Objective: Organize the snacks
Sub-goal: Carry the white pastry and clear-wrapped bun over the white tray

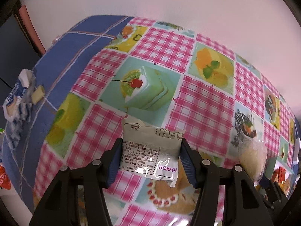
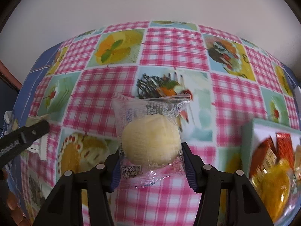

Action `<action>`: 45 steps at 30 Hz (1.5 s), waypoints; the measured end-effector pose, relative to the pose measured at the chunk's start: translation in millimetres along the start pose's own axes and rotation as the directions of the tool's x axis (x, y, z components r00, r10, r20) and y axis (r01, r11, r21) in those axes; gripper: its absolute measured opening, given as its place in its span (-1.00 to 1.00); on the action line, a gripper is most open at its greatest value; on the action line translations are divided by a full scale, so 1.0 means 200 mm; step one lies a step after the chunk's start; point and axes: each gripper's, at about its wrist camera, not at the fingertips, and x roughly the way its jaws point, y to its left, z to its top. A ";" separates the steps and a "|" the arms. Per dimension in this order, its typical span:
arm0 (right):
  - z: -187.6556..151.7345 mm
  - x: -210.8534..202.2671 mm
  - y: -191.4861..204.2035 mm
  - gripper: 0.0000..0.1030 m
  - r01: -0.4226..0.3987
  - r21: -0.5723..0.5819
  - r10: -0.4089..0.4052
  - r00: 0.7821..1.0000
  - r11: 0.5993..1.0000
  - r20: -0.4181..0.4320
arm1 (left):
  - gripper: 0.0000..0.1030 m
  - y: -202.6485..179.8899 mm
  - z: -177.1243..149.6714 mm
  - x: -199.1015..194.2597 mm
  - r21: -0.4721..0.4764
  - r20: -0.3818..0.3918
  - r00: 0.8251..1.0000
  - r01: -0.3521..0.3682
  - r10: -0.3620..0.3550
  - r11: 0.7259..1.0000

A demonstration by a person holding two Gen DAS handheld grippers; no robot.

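In the left wrist view, the print on the grey packet (image 1: pixel 150 150) is too small and upside down to read, and its lower corner is lost in glare. The torn blue-and-white wrapper (image 1: pixel 16 101) at the left is cut by the lens edge. A red strawberry-printed pack (image 1: pixel 4 179) shows only a sliver. In the right wrist view, the box of snacks (image 2: pixel 270 150) is smeared by motion blur and cut by the right edge; its contents cannot be told apart. The other tongs (image 2: pixel 24 137) enter from the left, tips hidden behind a pale wrapper.
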 end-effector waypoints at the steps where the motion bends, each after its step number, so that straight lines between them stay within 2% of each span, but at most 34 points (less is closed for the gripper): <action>1: -0.01 -0.03 -0.01 0.14 0.005 0.006 -0.005 1.000 1.000 -0.002 | 0.17 0.01 -0.02 -0.02 0.002 0.001 1.000 -0.002 0.002 1.000; 9: -0.16 -0.20 -0.11 0.14 -0.012 0.044 0.012 1.000 0.999 -0.008 | 0.17 0.03 -0.18 -0.12 -0.014 -0.024 0.999 0.042 -0.043 0.999; 20: -0.33 -0.39 -0.22 0.14 -0.032 0.097 0.029 0.999 0.995 0.028 | 0.17 -0.08 -0.36 -0.31 0.001 0.023 0.992 0.124 -0.124 0.992; 29: -0.46 -0.54 -0.38 0.14 -0.037 0.169 0.025 0.997 0.985 0.074 | 0.17 -0.20 -0.51 -0.39 0.022 0.032 0.984 0.176 -0.177 0.984; 36: -0.49 -0.61 -0.56 0.14 -0.039 0.257 0.013 0.995 0.966 0.103 | 0.17 -0.30 -0.55 -0.40 0.065 0.022 0.984 0.176 -0.178 0.982; 45: -0.53 -0.60 -0.84 0.14 -0.024 0.397 -0.007 0.997 0.918 0.078 | 0.17 -0.52 -0.60 -0.36 0.149 -0.035 0.972 0.236 -0.233 0.960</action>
